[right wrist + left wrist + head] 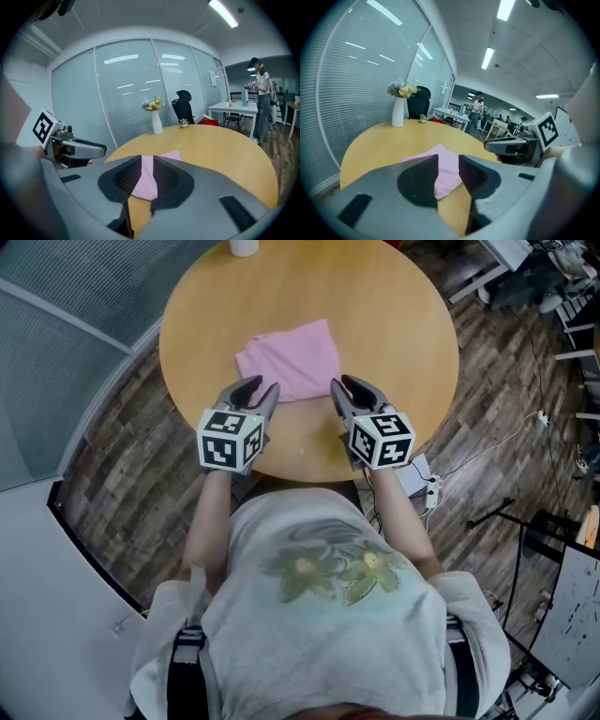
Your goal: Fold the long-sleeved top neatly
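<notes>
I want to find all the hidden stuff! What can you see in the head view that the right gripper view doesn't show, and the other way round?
Only the head view: the wearer's flower-print shirt and the wood floor. Only the right gripper view: the black chair and a person standing by a desk. Both: the pink top lying on the round table, and the left gripper.

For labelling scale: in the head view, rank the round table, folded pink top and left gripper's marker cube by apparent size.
1. round table
2. folded pink top
3. left gripper's marker cube, nearer the camera, so inflated
</notes>
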Available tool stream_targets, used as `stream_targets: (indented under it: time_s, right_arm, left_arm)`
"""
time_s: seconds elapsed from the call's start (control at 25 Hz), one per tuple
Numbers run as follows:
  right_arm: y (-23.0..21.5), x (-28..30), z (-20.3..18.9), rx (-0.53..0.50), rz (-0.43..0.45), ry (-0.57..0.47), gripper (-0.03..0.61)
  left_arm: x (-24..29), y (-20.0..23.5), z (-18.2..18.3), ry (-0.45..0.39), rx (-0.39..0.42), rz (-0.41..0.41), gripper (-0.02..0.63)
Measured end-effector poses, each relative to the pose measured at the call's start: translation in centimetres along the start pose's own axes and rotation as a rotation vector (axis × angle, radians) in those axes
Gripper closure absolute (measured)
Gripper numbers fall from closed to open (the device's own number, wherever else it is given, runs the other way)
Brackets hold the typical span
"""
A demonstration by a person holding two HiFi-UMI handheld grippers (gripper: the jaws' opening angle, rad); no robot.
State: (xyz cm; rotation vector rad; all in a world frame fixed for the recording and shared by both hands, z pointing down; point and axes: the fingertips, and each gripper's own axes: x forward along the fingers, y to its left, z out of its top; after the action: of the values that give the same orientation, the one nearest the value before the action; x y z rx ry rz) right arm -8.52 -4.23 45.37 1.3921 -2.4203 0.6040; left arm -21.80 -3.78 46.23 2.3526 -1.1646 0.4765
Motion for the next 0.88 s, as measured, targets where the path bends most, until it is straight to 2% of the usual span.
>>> stream_targets:
  time_s: [0.08, 0.2, 0.36, 0.44, 0.64, 0.88]
  right_arm:
    - [0.3, -0.6, 0.9, 0.018, -0.024, -0.038, 0.525]
    - [0.7, -1.3, 2.0, 0.032, -0.049, -0.081, 0.546]
    - [1.6, -2.1, 2.7, 0.0, -0.08, -0.113, 0.558]
    - [2.1, -2.2, 2.9, -0.025, -0.09, -0.11, 0.56]
    - [4.0, -2.5, 3.3, -0.068, -0.059, -0.102, 0.56]
    - [4.6, -2.7, 3.1, -0.075, -0.023, -0.068, 0.56]
  left_arm:
    - [-0.2, -1.6, 1.5, -0.061, -0.005, -0.022, 0.485]
    - [-0.5, -3.1, 3.2, -0.133, -0.013, -0.016, 0.54]
    - [-1.0, -4.7, 4.3, -0.17, 0.031, 0.001, 0.609]
    - [-1.2, -5.4, 4.8, -0.189, 0.044, 0.002, 0.609]
    - [-1.7, -5.6, 4.4, -0.182, 0.048, 0.07, 0.609]
    - [-1.6, -6.0, 3.7, -0.172, 0.03, 0.075, 0.609]
